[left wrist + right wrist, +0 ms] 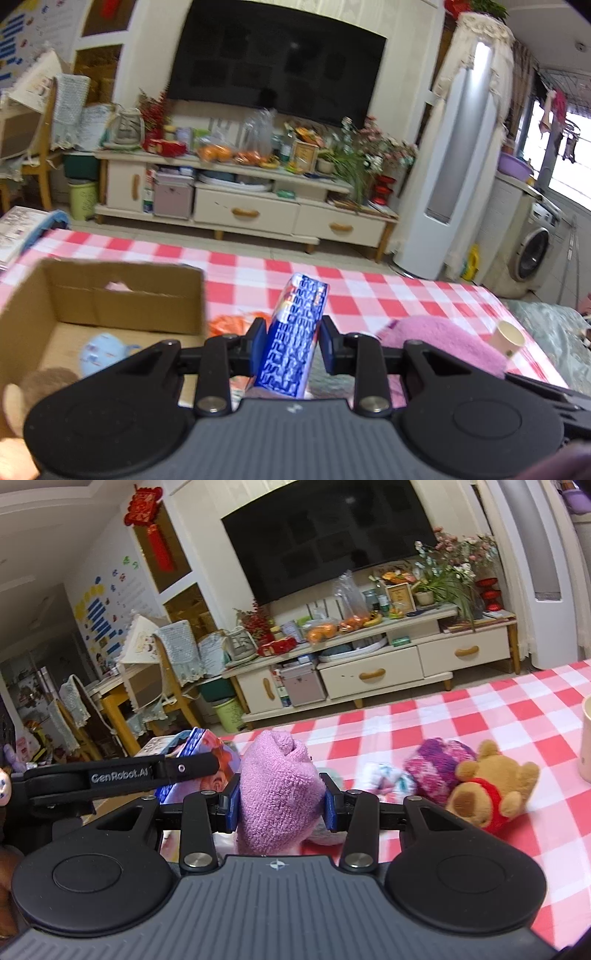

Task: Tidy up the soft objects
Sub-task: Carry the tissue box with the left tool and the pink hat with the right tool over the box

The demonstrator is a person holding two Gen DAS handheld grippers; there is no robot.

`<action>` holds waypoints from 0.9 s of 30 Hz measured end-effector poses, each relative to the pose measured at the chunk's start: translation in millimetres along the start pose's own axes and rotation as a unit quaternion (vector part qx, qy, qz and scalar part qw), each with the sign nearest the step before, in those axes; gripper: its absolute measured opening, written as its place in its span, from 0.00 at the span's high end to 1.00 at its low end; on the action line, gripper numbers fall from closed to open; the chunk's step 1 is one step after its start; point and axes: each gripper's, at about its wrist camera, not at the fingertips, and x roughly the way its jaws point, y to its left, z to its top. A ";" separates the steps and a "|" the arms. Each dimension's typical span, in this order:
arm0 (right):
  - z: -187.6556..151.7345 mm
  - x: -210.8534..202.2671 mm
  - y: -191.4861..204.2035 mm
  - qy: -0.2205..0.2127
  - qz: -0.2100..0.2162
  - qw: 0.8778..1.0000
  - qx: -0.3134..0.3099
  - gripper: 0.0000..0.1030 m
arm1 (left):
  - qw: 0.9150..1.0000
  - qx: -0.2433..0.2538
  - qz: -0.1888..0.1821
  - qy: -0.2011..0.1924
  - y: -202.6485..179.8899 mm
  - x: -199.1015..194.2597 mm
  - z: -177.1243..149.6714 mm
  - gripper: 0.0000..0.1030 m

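Far left, by the table's (pixel 369 291) left edge: cardboard box (pixel 122 295), open, a pale blue soft thing (pixel 101 352) already lying inside. Just right of it, left gripper (pixel 293 341) clamped tight on a blue-patterned packet (pixel 295 332), held tilted above the checked cloth, beside the box's right wall. Further right, right gripper (pixel 282 805) pinching a rolled pink towel (pixel 277 794), raised off the cloth. Beyond, toward the right edge, lying loose: small white bundle (pixel 388 779), purple knit ball (pixel 439 771), teddy bear (pixel 487 790). Step in hand, by the look: carrying. Next: packet swung left over the box opening and let go, then the towel; careful not to catch the box wall.
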 end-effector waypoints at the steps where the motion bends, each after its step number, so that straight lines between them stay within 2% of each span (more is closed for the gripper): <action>1: 0.6 0.7 1.2 0.000 0.003 1.000 -0.003 0.49 | 1.000 -0.001 0.007 -0.004 3.8 -2.1 1.6 0.72; 12: 1.7 12.3 13.0 0.012 0.045 0.998 -0.031 0.49 | 0.995 0.005 0.095 -0.023 43.8 -8.9 10.9 0.72; 27: 0.3 25.9 17.1 0.047 0.088 0.993 -0.063 0.49 | 0.989 -0.012 0.145 -0.001 85.4 -4.4 13.6 0.70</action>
